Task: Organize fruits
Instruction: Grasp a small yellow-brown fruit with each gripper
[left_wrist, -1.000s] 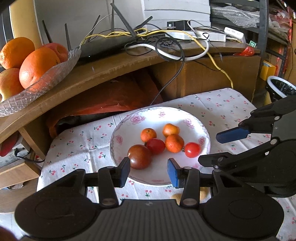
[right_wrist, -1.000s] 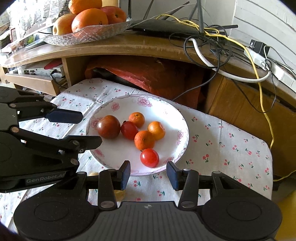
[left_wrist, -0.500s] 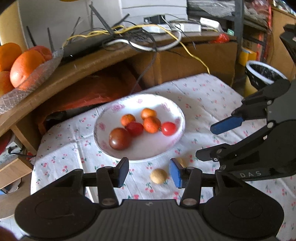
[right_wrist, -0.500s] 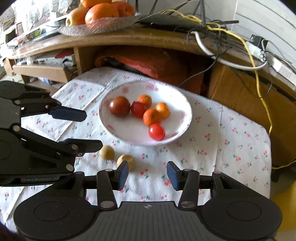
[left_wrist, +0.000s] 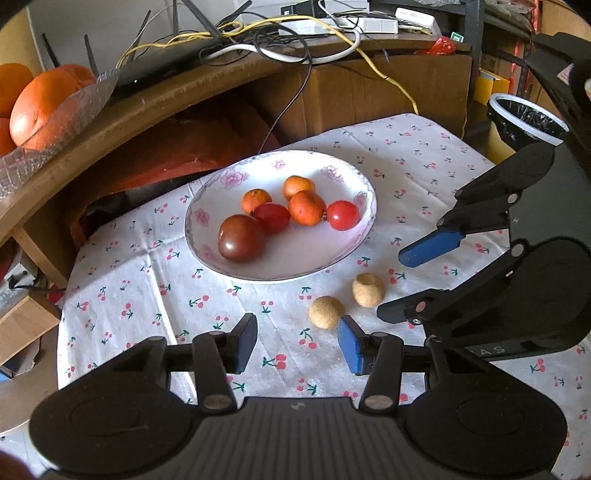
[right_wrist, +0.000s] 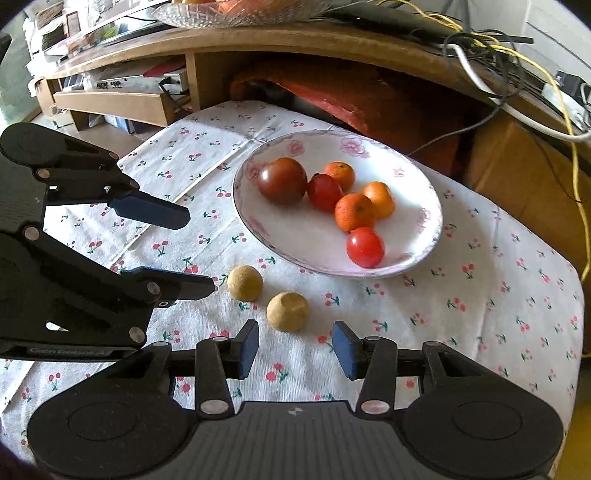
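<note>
A white flowered plate on the cherry-print cloth holds a dark tomato, two red tomatoes and three small oranges. Two tan round fruits lie on the cloth in front of it: one and another. My left gripper is open and empty, its right fingertip beside the nearer tan fruit. My right gripper is open and empty, just short of the other tan fruit. Each gripper shows in the other's view: the right gripper, the left gripper.
A curved wooden shelf stands behind the table with a glass dish of big oranges, a router and tangled cables. A bin with a black liner sits at the right. The cloth-covered table ends close on the right.
Both grippers have pulled back and up from the plate. The two tan fruits, hidden under the grippers a second ago, now lie in view ahead of the fingertips.
</note>
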